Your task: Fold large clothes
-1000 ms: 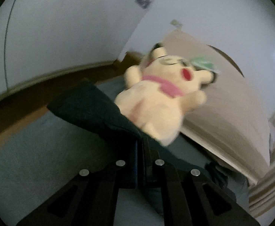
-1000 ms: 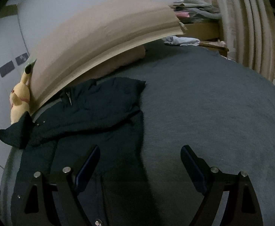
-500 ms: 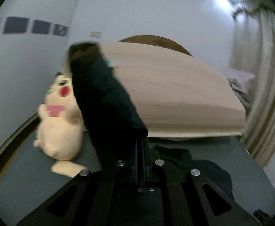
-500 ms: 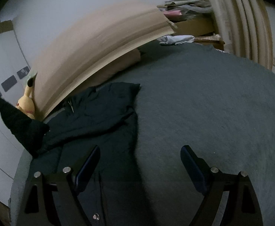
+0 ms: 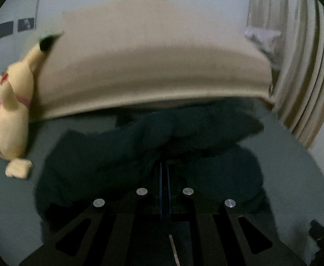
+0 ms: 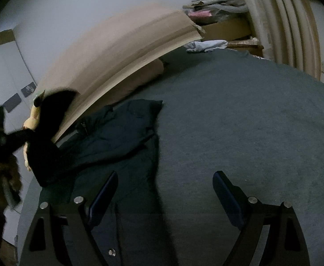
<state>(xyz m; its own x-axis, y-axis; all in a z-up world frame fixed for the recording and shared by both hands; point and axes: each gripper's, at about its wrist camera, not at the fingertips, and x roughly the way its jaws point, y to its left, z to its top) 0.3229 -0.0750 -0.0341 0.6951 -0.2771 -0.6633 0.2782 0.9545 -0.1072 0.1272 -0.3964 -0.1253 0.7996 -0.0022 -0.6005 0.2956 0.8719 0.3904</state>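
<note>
A dark jacket (image 6: 122,137) lies spread on the grey bed (image 6: 239,122), collar toward the headboard. My left gripper (image 5: 164,166) is shut on the jacket's sleeve (image 5: 108,153) and holds it lifted over the jacket's body. In the right wrist view the raised sleeve (image 6: 48,133) hangs at the left with the left gripper (image 6: 0,128) behind it, blurred. My right gripper (image 6: 165,190) is open and empty above the jacket's lower part and the bed.
A yellow plush toy (image 5: 11,102) leans by the beige headboard (image 5: 153,66) at the bed's left corner. Curtains (image 5: 301,71) hang on the right. A pale cloth (image 6: 206,45) and piled clothes (image 6: 215,2) lie past the bed's far end.
My left gripper has swung the sleeve up from the bed's left side and over toward the jacket's body. The right gripper stayed open and shifted only slightly.
</note>
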